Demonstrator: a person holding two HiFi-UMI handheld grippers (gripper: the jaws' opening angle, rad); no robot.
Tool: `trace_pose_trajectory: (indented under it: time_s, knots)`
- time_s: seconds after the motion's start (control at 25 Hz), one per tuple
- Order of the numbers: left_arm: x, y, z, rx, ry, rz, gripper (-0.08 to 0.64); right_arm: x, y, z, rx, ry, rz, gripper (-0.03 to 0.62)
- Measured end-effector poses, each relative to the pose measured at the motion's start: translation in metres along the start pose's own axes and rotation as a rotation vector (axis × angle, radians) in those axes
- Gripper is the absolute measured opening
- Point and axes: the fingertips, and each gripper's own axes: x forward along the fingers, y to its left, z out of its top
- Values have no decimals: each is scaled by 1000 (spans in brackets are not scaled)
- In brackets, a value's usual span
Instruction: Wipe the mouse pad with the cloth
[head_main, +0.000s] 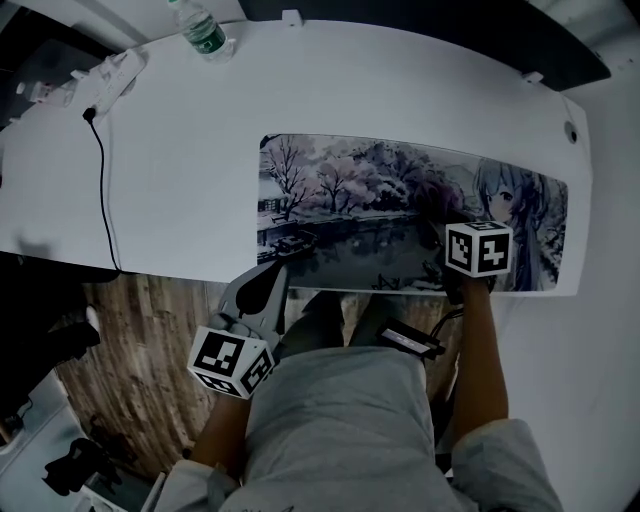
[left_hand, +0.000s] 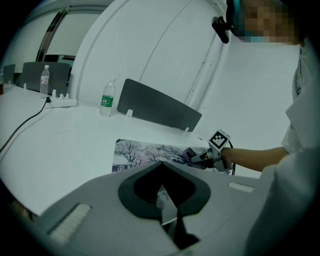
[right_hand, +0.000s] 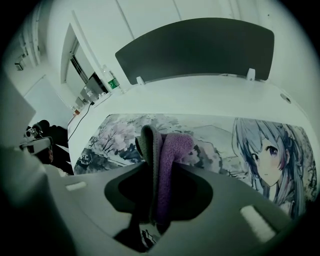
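Note:
The long mouse pad (head_main: 380, 215) with its printed winter scene and anime girl lies on the white desk (head_main: 180, 170). My right gripper (head_main: 455, 222) hovers over the pad's front right part, left of the girl's face. It is shut on a folded purple and grey cloth (right_hand: 169, 152), which sticks out past the jaws above the pad (right_hand: 215, 135). My left gripper (head_main: 272, 275) is shut and empty at the desk's front edge, by the pad's near left corner. In the left gripper view the shut jaws (left_hand: 161, 163) point at the pad (left_hand: 137, 152) and the right gripper (left_hand: 207, 157).
A water bottle (head_main: 203, 30) stands at the desk's back left beside a power strip (head_main: 112, 72), whose black cable (head_main: 103, 180) runs to the front edge. A dark divider panel (right_hand: 195, 47) stands along the far side. The person's lap and wooden floor (head_main: 150, 340) lie below.

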Motion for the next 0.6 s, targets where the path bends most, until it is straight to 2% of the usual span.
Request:
trace_pose_trajectory:
  time_s: [0.6]
  knots:
    - [-42,52,-9,-67,-40,79,18,38,94,17,-81,31,88,112]
